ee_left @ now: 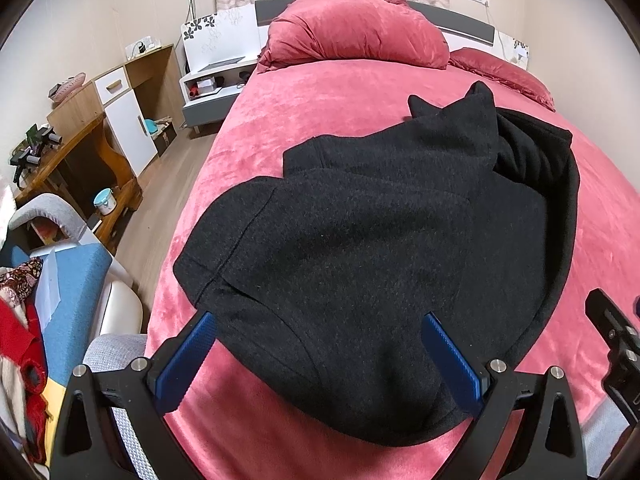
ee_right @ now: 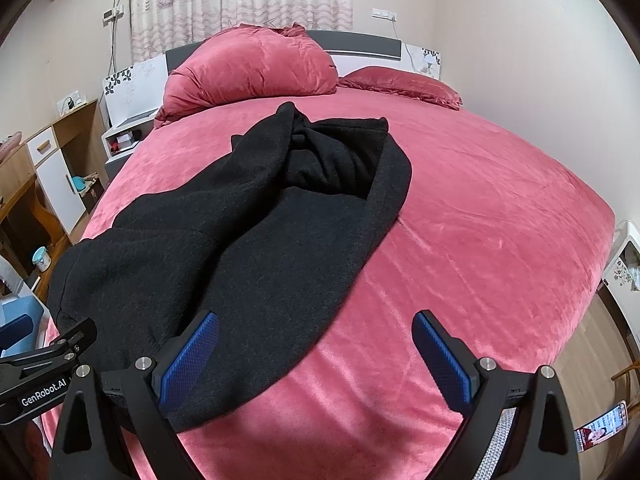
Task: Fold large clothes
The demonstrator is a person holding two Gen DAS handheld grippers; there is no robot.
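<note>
Reading "GenRobot.AI" on left gripper (ee_right: 52, 344) beside black coat (ee_right: 224, 240).

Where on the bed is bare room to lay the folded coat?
Free: the bed right of the coat, out to its far edge, and a strip between coat and pillows. Crowded: near left side, under the coat.

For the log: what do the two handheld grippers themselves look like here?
Both match: the left gripper and right gripper have matte black angular frames with triangular cut-outs, round silver bolt heads, and two fingers faced with ribbed blue pads. In the right wrist view, the left unit's body carries white "GenRobot.AI" lettering. No cables visible.
</note>
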